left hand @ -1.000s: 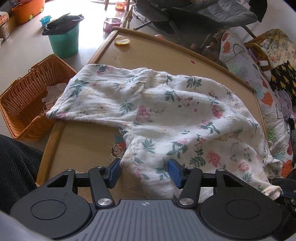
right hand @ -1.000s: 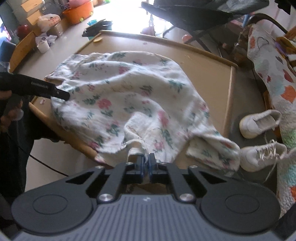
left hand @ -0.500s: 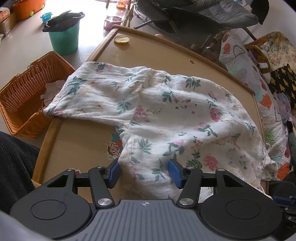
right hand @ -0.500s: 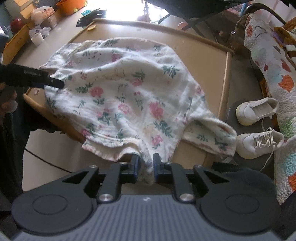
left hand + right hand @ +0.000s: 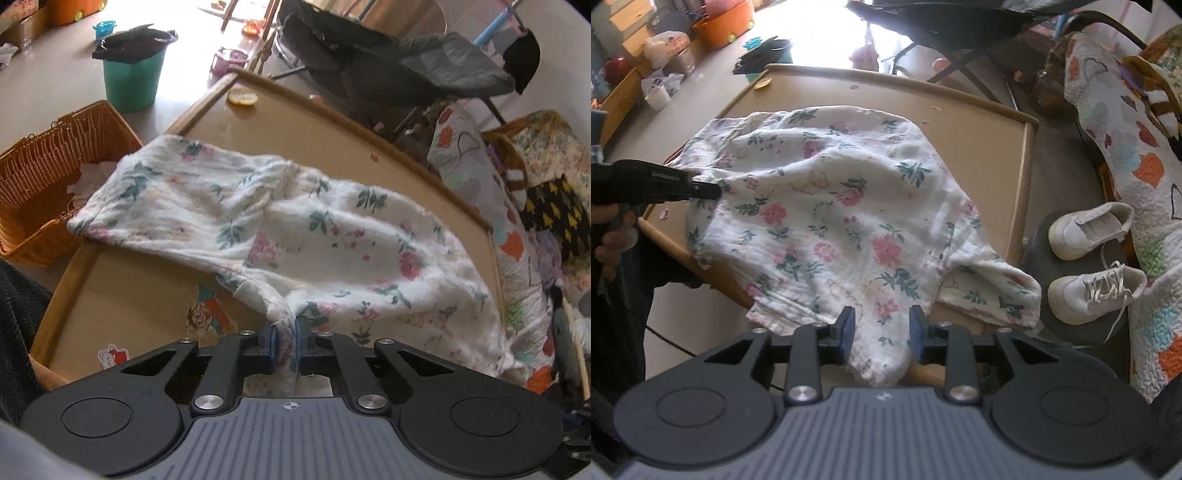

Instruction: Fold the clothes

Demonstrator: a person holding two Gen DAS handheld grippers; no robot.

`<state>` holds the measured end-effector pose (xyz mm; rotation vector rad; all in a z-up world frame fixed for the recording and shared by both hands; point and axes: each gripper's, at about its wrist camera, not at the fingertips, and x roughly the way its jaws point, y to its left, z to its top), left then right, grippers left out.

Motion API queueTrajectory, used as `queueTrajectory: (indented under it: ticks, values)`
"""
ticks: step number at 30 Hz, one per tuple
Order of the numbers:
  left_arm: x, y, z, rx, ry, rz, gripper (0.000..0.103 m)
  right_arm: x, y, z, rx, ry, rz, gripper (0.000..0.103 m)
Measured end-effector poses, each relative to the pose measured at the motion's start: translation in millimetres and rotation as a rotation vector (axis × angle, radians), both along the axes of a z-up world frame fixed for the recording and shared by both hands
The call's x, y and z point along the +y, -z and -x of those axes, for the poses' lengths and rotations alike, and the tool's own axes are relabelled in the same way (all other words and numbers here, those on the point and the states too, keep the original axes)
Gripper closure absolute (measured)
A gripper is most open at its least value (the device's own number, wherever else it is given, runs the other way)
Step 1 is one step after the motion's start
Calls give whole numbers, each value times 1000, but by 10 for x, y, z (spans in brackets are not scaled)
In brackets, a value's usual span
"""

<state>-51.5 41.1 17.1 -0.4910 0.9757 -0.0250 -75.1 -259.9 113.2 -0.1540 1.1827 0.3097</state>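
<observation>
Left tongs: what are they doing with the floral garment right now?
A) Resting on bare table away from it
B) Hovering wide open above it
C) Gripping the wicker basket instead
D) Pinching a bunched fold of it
D: in the left wrist view the left tongs are closing, their blue pads pinching a gathered fold of the floral garment.

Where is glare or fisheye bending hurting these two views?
Left wrist view: sunlit floor beyond the teal plastic bin is washed out; the tan wooden table rim bows. Right wrist view: the top centre is blown white; the white floral cotton garment stays sharp.
</observation>
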Motion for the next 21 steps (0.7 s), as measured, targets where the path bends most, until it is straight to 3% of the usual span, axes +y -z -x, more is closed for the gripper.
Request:
queueTrajectory:
  ticks: [7, 11, 16, 21]
  values:
    - [-166, -343, 7, -127, 41, 63, 95, 68, -100, -189, -34, 12, -1, 70]
    - [-386, -466, 63, -163, 88, 103, 95, 137, -300, -394, -51, 6, -100, 70]
    - [-724, -345, 138, -121, 184, 116, 95, 420, -495, -605, -75, -83, -132, 66]
    - [-883, -114, 141, -56, 243, 147, 95, 774, -432, -716, -65, -170, -95, 65]
